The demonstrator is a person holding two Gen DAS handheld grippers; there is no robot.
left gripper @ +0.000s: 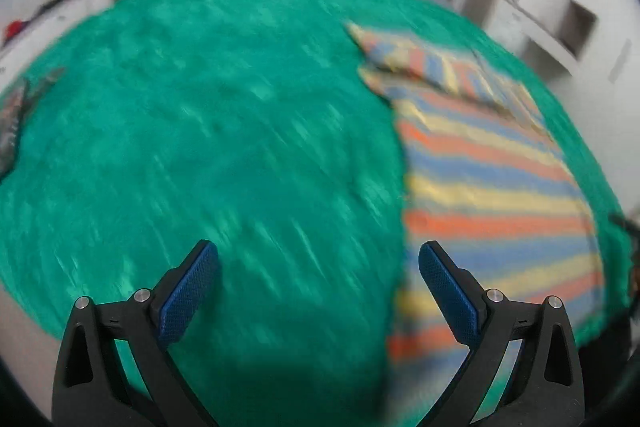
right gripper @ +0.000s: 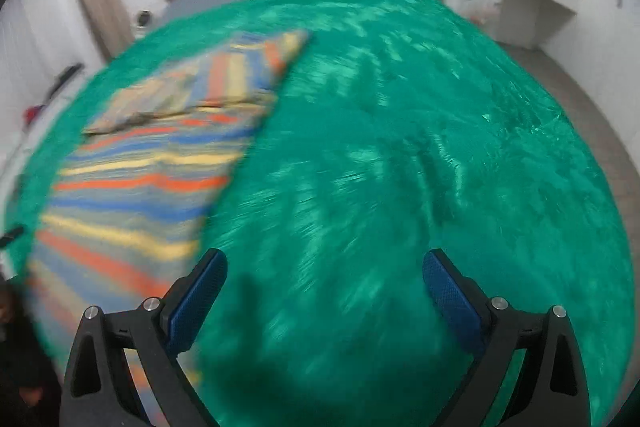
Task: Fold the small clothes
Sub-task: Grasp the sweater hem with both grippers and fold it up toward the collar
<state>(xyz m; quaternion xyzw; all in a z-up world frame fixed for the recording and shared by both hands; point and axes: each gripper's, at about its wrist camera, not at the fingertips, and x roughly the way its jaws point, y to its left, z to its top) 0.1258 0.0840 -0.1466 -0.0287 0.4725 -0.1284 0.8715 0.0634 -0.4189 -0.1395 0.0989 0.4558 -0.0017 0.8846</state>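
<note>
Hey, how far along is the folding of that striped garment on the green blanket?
Partly done, it seems. The striped garment lies on the green blanket with its far end apparently doubled over, though blur hides detail. Nothing is in hand: the left claw and right claw are both open and empty, above the blanket. Left: probably folding the long striped body smaller.

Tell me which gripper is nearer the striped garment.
Roughly equal; perhaps the left. The left gripper hangs open with the striped garment at its right finger; the right gripper hangs open with it at its left finger.
</note>
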